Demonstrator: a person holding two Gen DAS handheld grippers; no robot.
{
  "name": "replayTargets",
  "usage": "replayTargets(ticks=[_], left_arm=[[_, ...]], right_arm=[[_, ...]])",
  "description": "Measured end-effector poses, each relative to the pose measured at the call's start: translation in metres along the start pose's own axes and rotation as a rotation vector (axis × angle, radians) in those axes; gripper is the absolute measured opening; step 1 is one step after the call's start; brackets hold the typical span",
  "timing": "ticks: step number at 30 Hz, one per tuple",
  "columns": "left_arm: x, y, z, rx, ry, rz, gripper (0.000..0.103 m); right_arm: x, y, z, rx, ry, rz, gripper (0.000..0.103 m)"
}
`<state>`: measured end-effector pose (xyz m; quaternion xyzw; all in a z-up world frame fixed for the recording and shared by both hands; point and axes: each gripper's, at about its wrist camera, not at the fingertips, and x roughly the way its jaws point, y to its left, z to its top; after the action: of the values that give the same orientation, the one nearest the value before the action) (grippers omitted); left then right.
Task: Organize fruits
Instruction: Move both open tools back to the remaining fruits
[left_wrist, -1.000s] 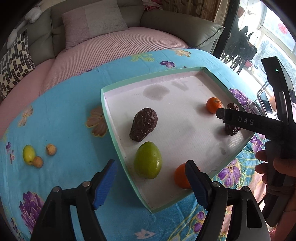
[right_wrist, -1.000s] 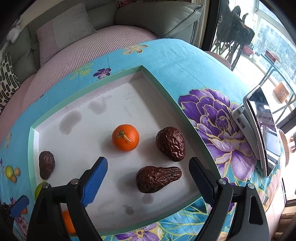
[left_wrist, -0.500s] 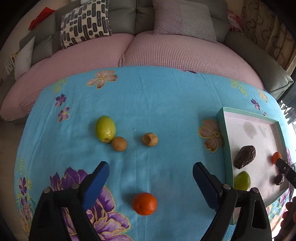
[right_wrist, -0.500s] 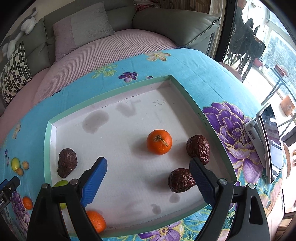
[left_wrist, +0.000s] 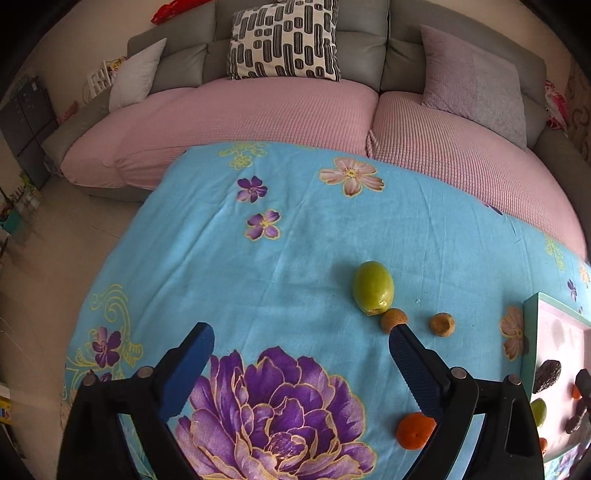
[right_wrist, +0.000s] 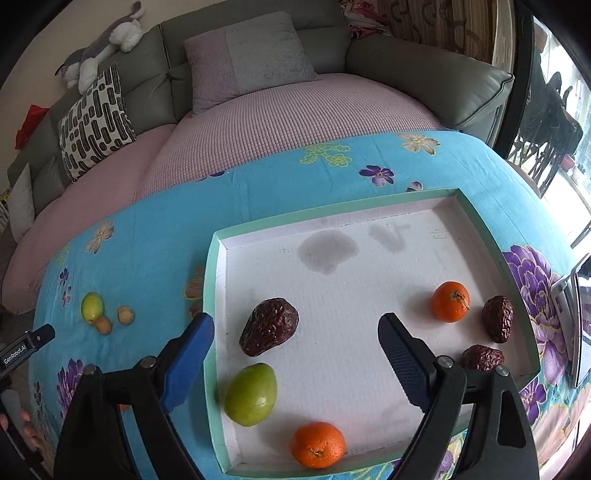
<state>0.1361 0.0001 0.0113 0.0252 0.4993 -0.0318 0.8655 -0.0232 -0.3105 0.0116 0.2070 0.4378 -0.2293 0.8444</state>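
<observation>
Step in hand, as judged: fetch one of the loose fruits on the desk (left_wrist: 303, 236) and move it to the tray (right_wrist: 214, 295).

Left gripper (left_wrist: 301, 341): spread wide, empty, above the purple flower print. Right gripper (right_wrist: 295, 332): also spread wide, empty, above the tray floor.

Nearest target for the left gripper — the orange mandarin (left_wrist: 415, 430), partly hidden behind the right-hand finger. Shift right, centre the fruit between the pads, lower until the pads straddle its widest part, then close gently; round, smooth skin likely to roll under an off-centre squeeze.

Other loose items: green fruit (left_wrist: 372, 287) touching a small tan nut-like piece (left_wrist: 393, 320), a second tan piece (left_wrist: 441, 324) just beside. Separate approach advised there — risk of nudging the neighbour.

Tray contents in the right wrist view: two mandarins, one green fruit, three wrinkled dark-brown fruits.
</observation>
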Motion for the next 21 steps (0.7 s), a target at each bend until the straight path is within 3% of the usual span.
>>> replayTargets(ticks=[10,16,21], left_arm=[[-0.006,0.012,0.003,-0.019,-0.006,-0.010,0.099],[-0.004,0.023,0.004,-0.020,-0.006,0.016,0.099],[0.010,0.027,0.001,-0.014,0.043,0.016,0.099]], right_arm=[[-0.002,0.067,-0.008,-0.119,-0.007,0.113,0.091],[0.009,0.107,-0.023,-0.227,0.038,0.158,0.091],[0.023,0.132,-0.040,-0.303,0.091,0.178,0.091]])
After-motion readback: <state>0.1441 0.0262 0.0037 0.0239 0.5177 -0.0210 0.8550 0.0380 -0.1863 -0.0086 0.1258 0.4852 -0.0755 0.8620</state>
